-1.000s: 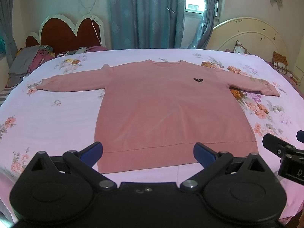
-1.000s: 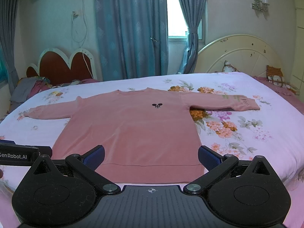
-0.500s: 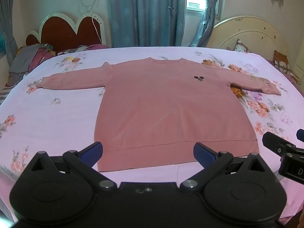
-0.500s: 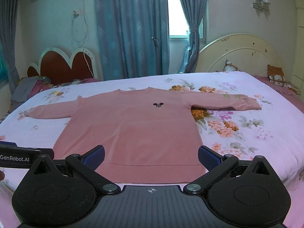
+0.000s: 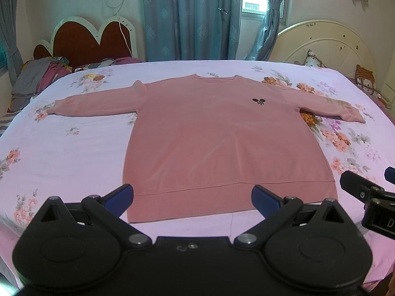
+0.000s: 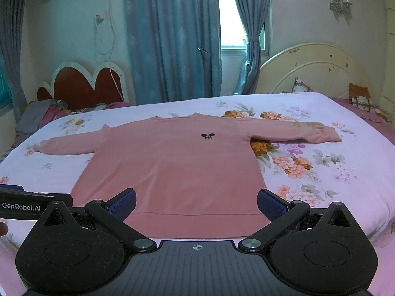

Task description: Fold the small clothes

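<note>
A pink long-sleeved sweater (image 5: 222, 143) lies flat and face up on the bed, both sleeves spread out sideways, hem nearest me; it also shows in the right wrist view (image 6: 177, 167). A small dark logo (image 5: 258, 101) marks its chest. My left gripper (image 5: 192, 196) is open and empty, hovering just in front of the hem. My right gripper (image 6: 196, 203) is open and empty, also in front of the hem, further right. Each gripper shows at the edge of the other's view.
The bed has a pink floral sheet (image 5: 61, 153). A pile of clothes (image 5: 37, 79) lies at the far left by a red heart-shaped headboard (image 5: 91, 39). A cream headboard (image 5: 325, 46) and cushions stand at the far right. Blue curtains hang behind.
Both views have shifted very slightly; the sweater has not moved and both grippers stay open.
</note>
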Motion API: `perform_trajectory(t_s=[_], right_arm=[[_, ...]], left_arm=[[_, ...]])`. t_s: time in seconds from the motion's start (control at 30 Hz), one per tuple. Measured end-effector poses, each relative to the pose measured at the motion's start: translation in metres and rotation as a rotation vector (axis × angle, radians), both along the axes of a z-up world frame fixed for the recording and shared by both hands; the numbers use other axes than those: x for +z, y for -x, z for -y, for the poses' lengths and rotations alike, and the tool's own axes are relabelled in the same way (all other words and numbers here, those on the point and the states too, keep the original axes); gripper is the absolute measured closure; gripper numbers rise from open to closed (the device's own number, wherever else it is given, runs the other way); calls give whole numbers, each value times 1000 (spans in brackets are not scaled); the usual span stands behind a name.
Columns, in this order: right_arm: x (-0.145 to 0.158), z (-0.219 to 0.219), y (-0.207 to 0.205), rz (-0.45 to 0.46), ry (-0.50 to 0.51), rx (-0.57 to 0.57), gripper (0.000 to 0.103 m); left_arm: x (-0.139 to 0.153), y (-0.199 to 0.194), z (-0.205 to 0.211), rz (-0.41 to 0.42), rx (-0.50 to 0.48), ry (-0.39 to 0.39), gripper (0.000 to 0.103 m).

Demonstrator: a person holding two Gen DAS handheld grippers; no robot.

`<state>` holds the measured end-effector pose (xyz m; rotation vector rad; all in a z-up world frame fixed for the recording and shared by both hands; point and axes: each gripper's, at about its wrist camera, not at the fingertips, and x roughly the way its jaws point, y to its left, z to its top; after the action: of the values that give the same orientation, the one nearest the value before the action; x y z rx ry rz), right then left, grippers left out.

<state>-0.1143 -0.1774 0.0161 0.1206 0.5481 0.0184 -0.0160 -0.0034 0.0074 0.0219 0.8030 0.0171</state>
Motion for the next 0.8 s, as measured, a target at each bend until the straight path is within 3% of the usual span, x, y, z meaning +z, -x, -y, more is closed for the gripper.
perform_trajectory(t_s=[0.8], right_arm=[[-4,-3,-8,-6,1,2,0]], left_arm=[[-3,-8,-3,-5,11,-4,1]])
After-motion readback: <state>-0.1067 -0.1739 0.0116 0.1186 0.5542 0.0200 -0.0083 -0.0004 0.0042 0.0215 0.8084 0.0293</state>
